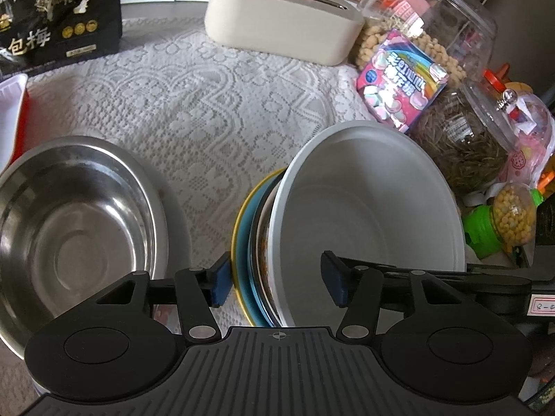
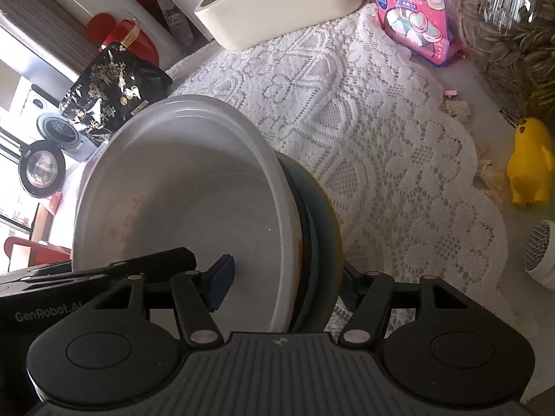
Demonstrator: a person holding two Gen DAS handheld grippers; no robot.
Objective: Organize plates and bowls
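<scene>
A stack of dishes is held tilted on edge above the lace tablecloth: a white bowl [image 1: 367, 215] nested in a patterned bowl and a blue plate with a yellow rim [image 1: 242, 242]. My left gripper [image 1: 277, 282] is shut across the stack's rim, one pad outside the plate, one inside the bowl. My right gripper [image 2: 284, 286] is shut on the same stack [image 2: 180, 194] from the other side. A steel bowl [image 1: 76, 222] sits on the cloth at the left of the left wrist view.
A cream box [image 1: 277, 24], a black snack bag [image 1: 59, 14], a pink marshmallow bag [image 1: 402, 79] and clear jars [image 1: 461, 138] ring the table. A yellow duck toy [image 2: 530, 170] and a white round device [image 2: 541, 253] sit at the right.
</scene>
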